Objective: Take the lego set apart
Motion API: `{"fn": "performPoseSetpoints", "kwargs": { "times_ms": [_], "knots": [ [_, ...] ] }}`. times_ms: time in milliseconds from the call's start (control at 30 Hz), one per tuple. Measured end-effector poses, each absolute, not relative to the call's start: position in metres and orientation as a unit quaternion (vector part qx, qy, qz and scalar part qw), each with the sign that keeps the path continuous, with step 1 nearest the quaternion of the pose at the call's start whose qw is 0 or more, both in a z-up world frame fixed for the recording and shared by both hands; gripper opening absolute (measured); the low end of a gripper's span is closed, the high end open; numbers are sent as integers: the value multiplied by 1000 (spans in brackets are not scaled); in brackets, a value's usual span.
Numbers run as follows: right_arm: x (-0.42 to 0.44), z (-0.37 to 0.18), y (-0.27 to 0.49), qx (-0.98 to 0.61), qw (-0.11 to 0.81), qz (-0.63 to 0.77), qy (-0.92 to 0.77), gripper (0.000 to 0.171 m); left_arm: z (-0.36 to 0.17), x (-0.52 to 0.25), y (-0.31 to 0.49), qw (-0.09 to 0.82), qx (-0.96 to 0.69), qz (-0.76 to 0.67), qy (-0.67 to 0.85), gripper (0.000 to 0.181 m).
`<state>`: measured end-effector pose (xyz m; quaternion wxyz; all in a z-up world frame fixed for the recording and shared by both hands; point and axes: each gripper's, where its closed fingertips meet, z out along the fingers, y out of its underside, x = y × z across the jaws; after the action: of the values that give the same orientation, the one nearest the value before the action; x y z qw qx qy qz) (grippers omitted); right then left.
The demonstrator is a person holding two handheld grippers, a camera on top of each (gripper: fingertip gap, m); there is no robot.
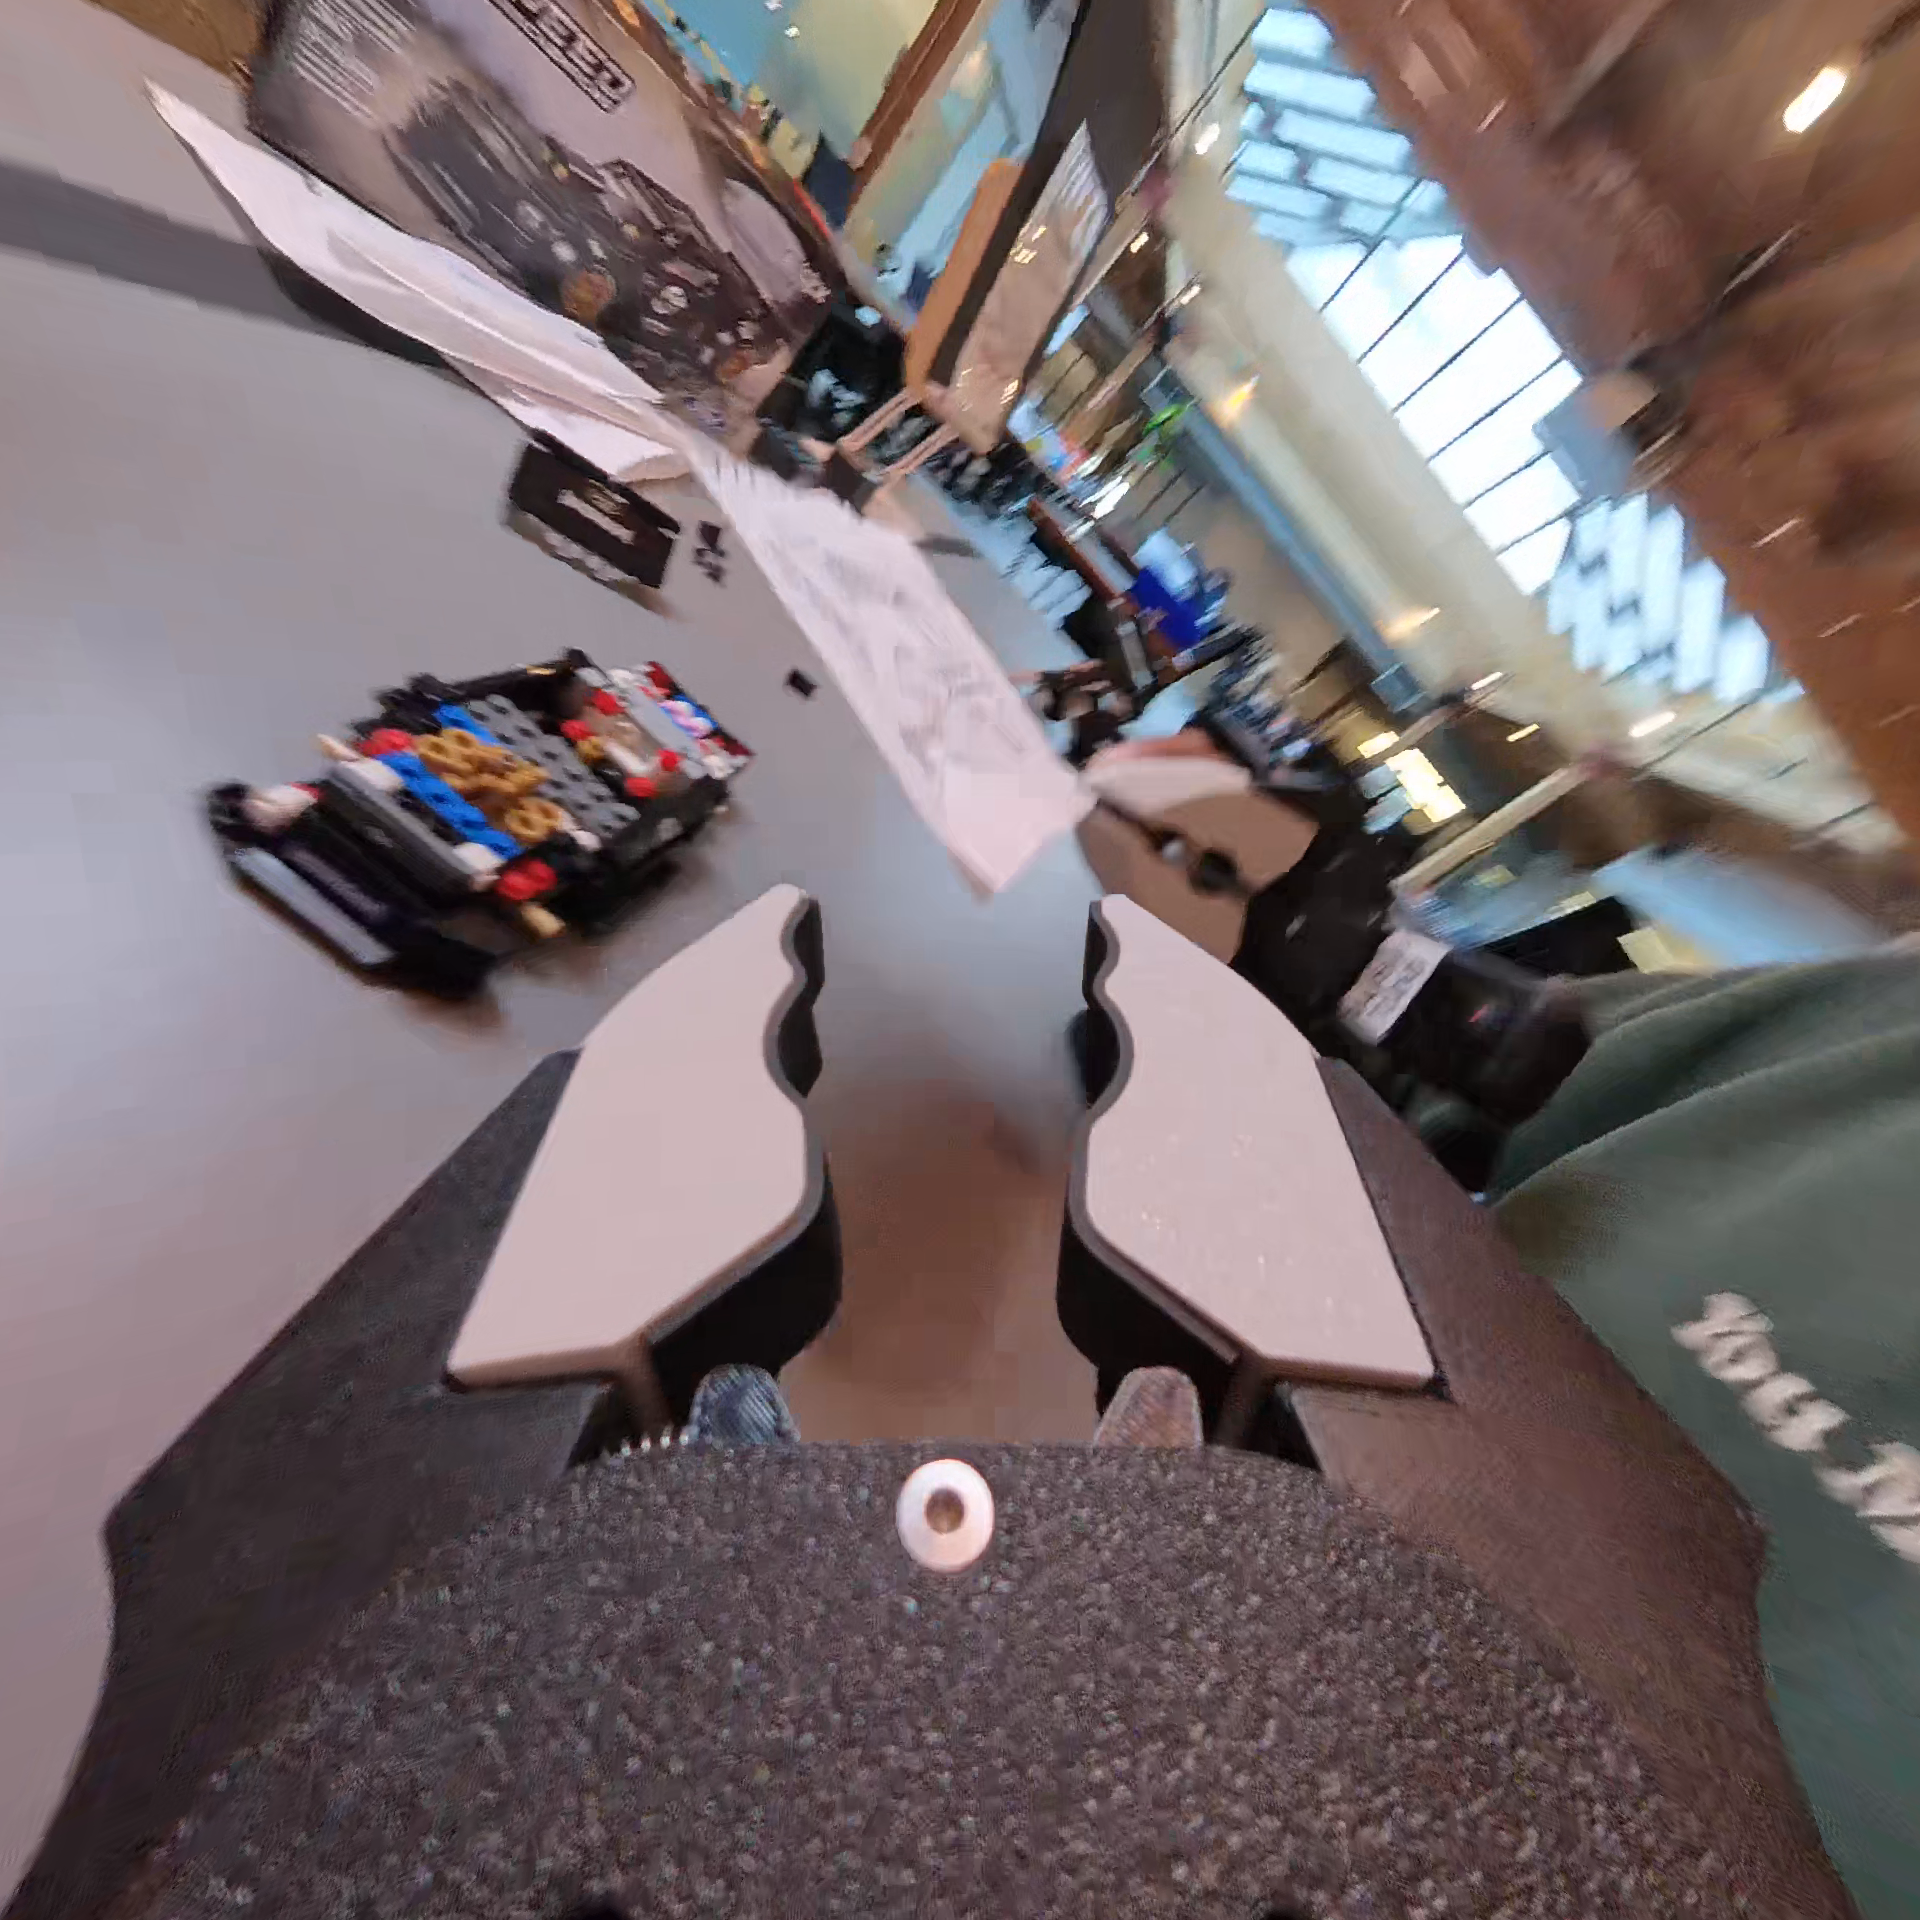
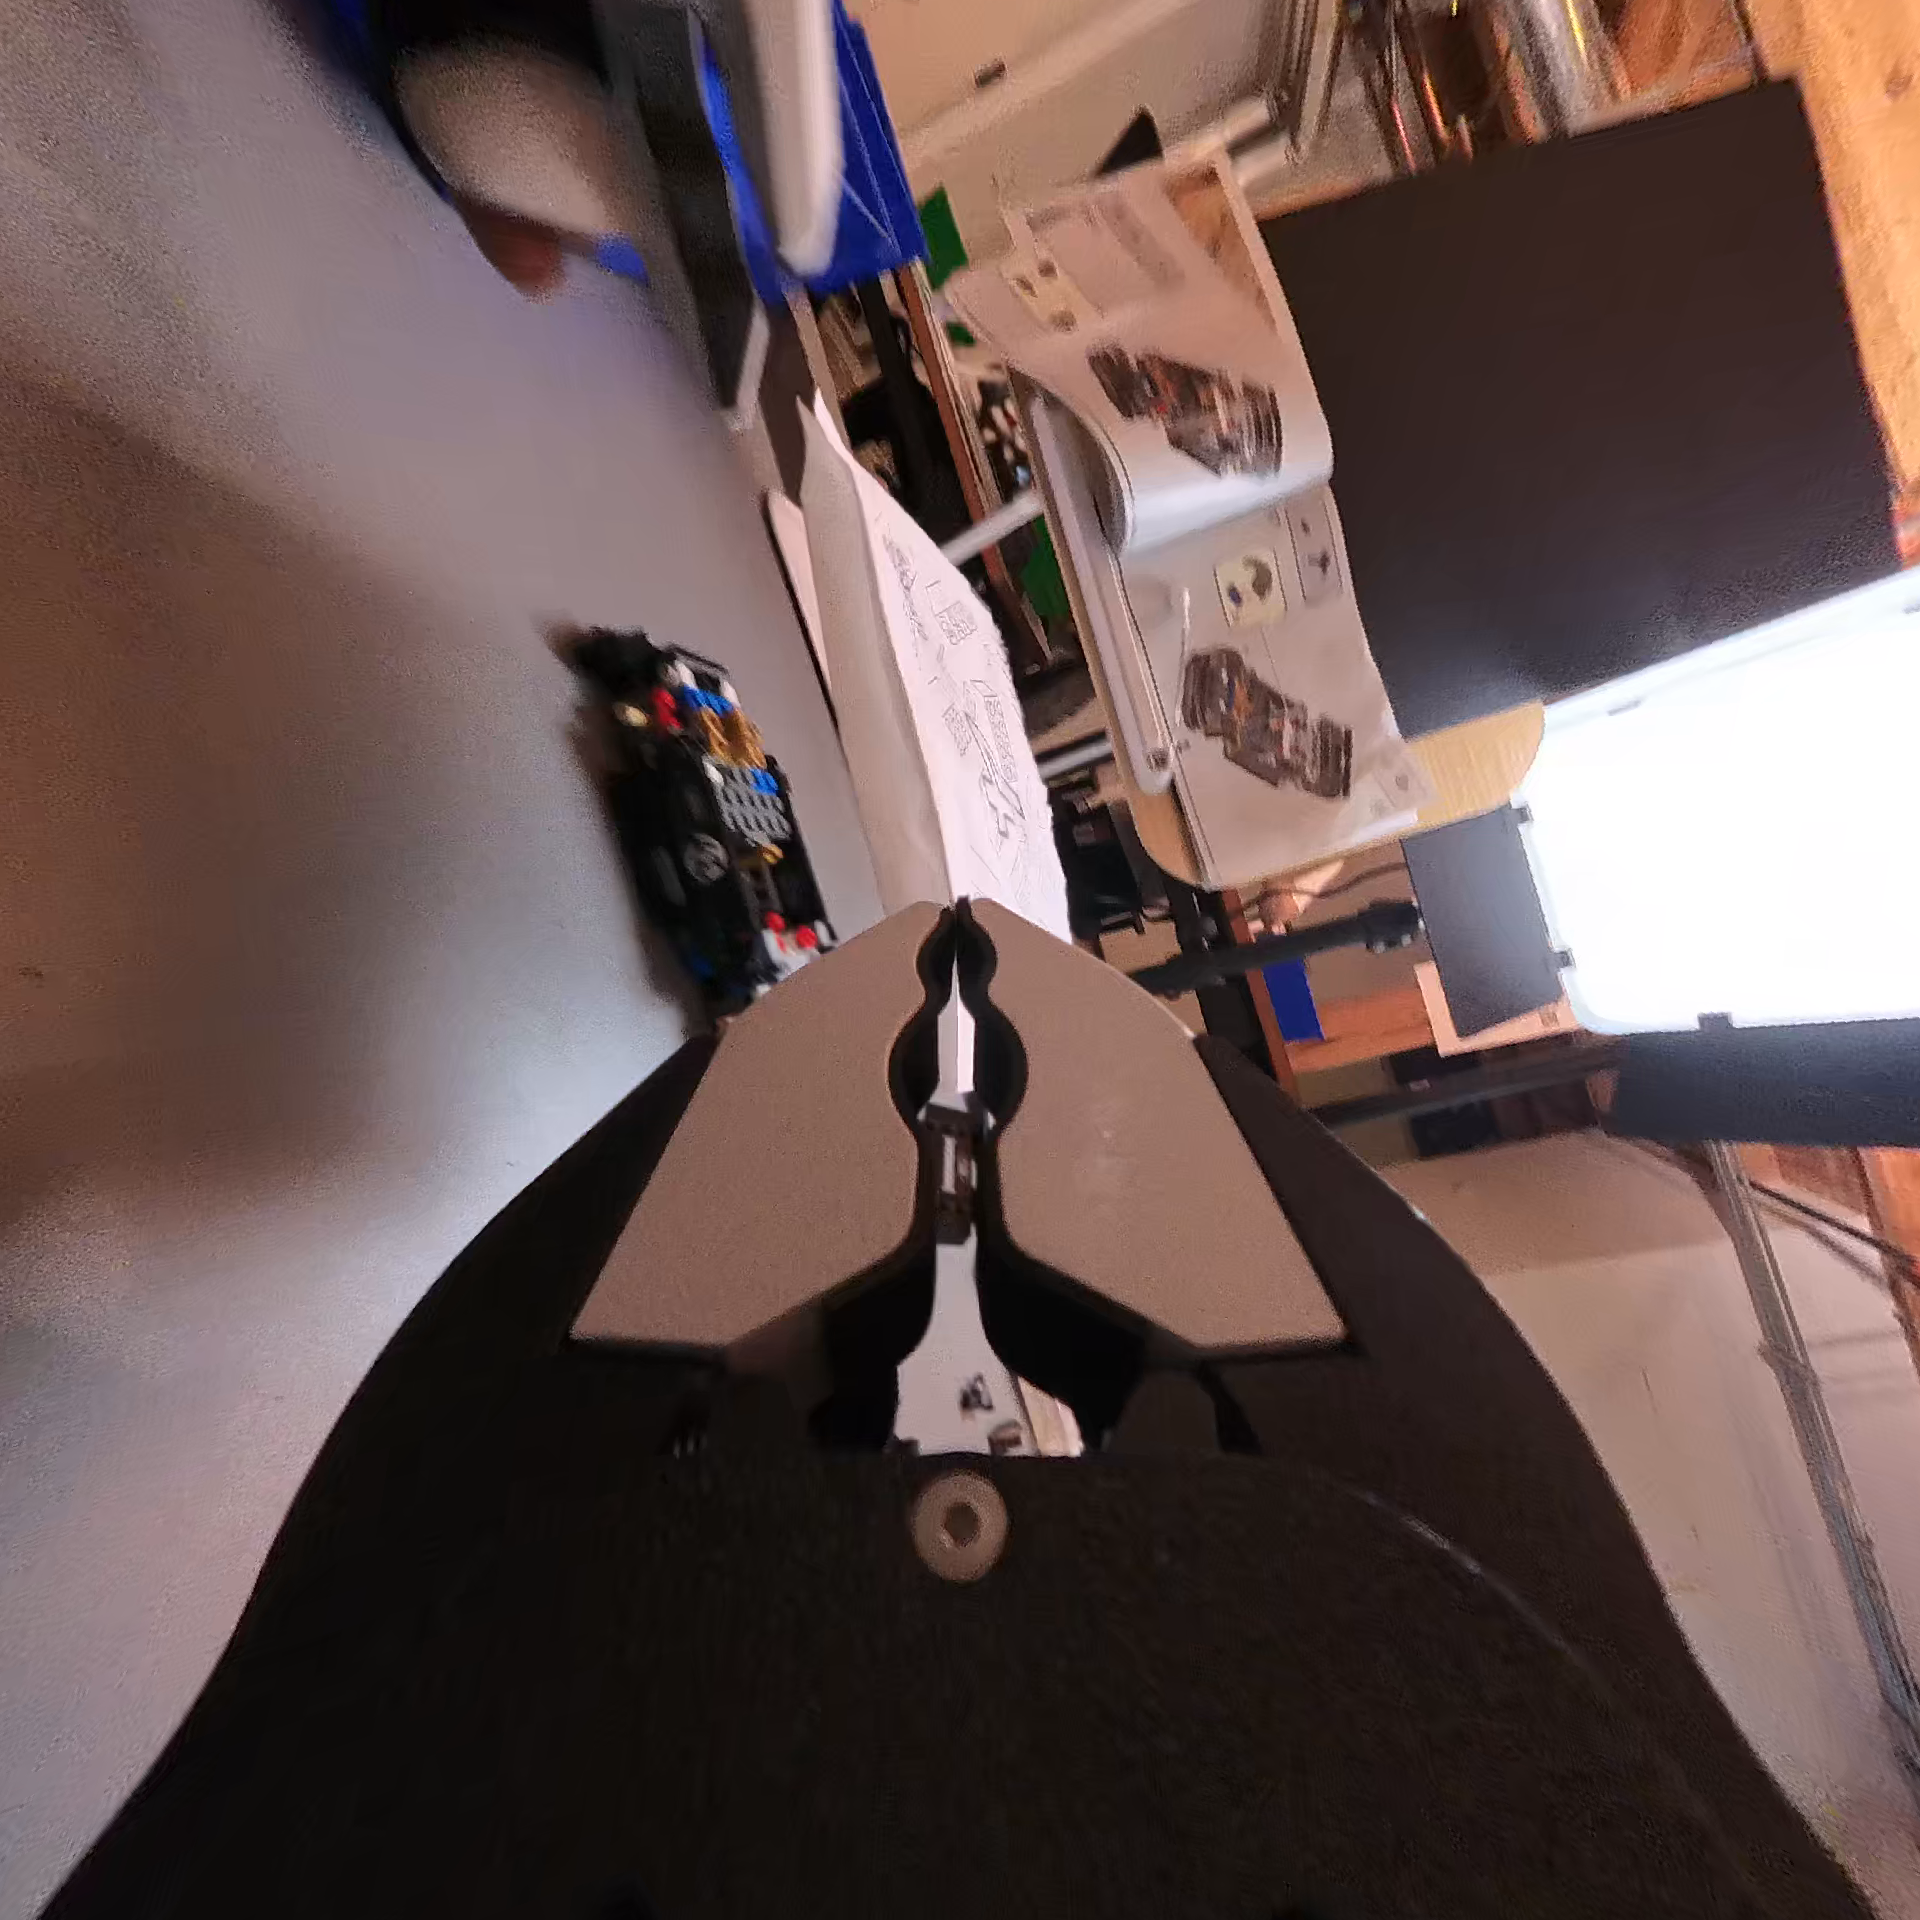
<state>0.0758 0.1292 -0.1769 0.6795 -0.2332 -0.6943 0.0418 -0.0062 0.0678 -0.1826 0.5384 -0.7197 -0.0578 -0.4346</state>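
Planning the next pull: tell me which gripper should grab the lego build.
Left. The left gripper is open and empty, lego build just ahead; the right gripper is shut on a small dark piece.

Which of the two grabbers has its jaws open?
The left gripper: a wide gap shows between its jaws. The right gripper has jaws pressed together at the tips.

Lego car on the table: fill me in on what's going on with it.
A person is taking it apart with two handheld grippers. The partly stripped lego car sits on the grey table, touched by neither gripper. The left gripper is open and empty. The right gripper is shut on a small dark lego piece, held away from the car. Instruction sheets lie beside the car.
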Motion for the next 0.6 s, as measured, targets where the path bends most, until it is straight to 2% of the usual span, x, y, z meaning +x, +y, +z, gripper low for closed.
{"fn": "performPoseSetpoints", "kwargs": {
  "times_ms": [167,267,333,500,600],
  "knots": [
    [79,-187,96,-187,677,61,-709,0,-174,8,64,507,-666,-541,-83,34],
    [82,-194,83,-173,671,74,-717,0,-176,12,59,512,-669,-534,-72,9],
    [84,-199,77,-175,665,86,-721,0,-181,13,56,514,-685,-513,-58,1],
    [96,-203,69,-236,610,195,-731,17,-203,10,44,501,-743,-443,-21,0],
    [100,-190,89,-320,569,273,-706,23,-225,12,27,435,-791,-431,6,1]
  ]
}}
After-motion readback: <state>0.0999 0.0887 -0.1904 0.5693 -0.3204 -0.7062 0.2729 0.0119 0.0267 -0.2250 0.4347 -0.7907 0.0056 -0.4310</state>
